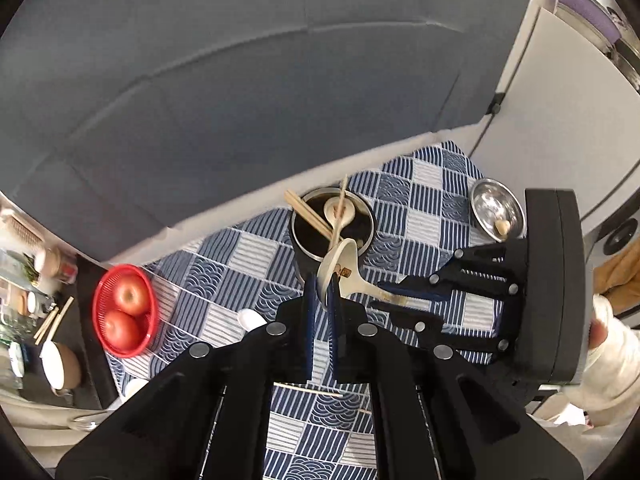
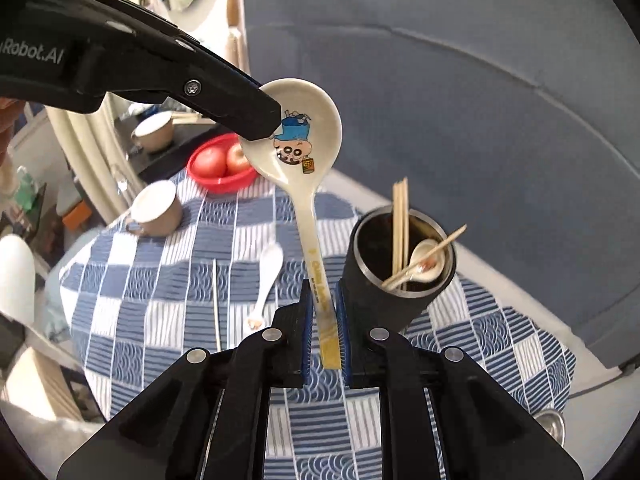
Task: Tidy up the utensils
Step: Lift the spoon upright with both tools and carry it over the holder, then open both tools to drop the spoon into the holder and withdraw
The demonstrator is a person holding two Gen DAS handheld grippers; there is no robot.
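A cream ceramic spoon with a cartoon print is held in the air over the checked table. My right gripper is shut on its handle. My left gripper is at the bowl's rim, jaws narrowly apart around it; whether it clamps is unclear. A dark utensil cup stands just right of the spoon and holds chopsticks and a small spoon. It also shows in the left wrist view. A white spoon and a single chopstick lie on the cloth.
A red basket with two apples sits at the table's left. A steel bowl stands at the right. A brown cup stands on the cloth and another on a dark side surface. A grey sofa lies behind.
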